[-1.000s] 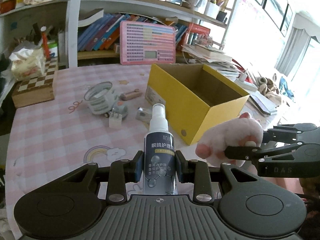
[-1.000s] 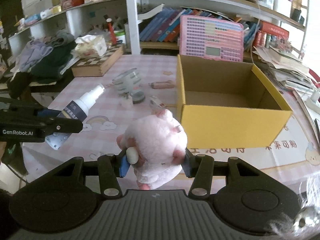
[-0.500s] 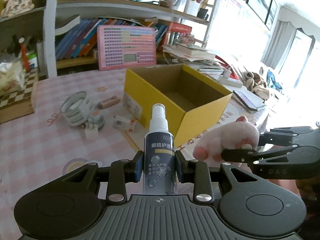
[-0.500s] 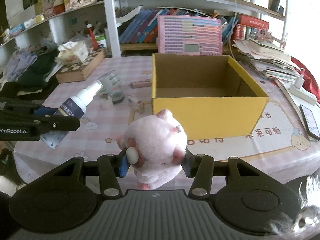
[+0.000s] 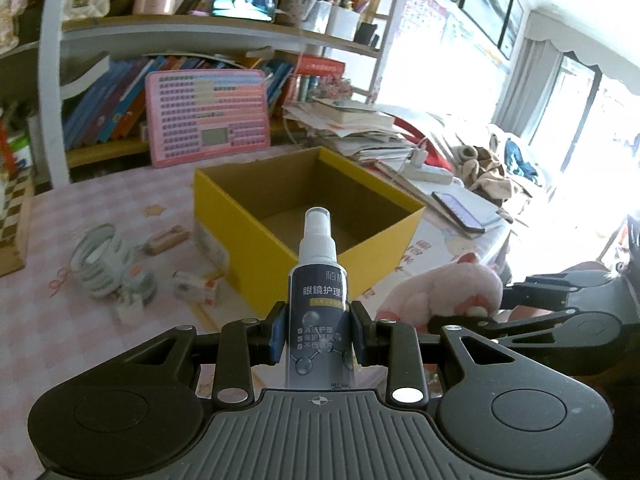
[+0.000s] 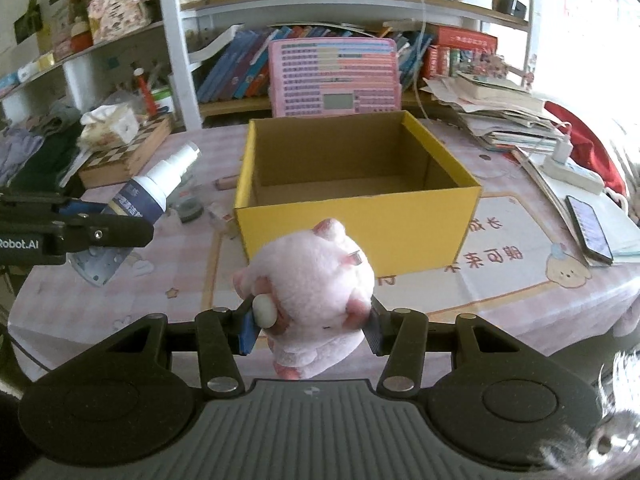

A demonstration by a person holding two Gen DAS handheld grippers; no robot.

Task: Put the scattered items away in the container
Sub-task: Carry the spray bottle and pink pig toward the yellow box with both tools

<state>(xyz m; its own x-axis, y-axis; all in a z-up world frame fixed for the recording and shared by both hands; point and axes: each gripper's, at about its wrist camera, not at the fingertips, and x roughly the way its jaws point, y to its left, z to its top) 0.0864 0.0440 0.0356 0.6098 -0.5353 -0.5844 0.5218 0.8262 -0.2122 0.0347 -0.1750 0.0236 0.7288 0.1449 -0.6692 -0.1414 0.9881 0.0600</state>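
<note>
My left gripper (image 5: 318, 334) is shut on a dark spray bottle (image 5: 319, 304) with a white nozzle, held upright above the table in front of the open yellow box (image 5: 320, 236). My right gripper (image 6: 310, 326) is shut on a pink plush pig (image 6: 312, 280), held before the box's near wall (image 6: 360, 232). The box looks empty inside. The bottle also shows at the left of the right wrist view (image 6: 154, 190), and the pig at the right of the left wrist view (image 5: 440, 292).
On the pink checked table left of the box lie a white coiled ring (image 5: 98, 258), a small round item (image 5: 138, 284), a small carton (image 5: 196, 286) and a wooden piece (image 5: 166, 238). A phone (image 6: 588, 228), papers and a chessboard box (image 6: 128, 156) flank the box.
Both grippers have moved right and toward the box with their loads; the box now sits centred ahead and its inside is more visible.
</note>
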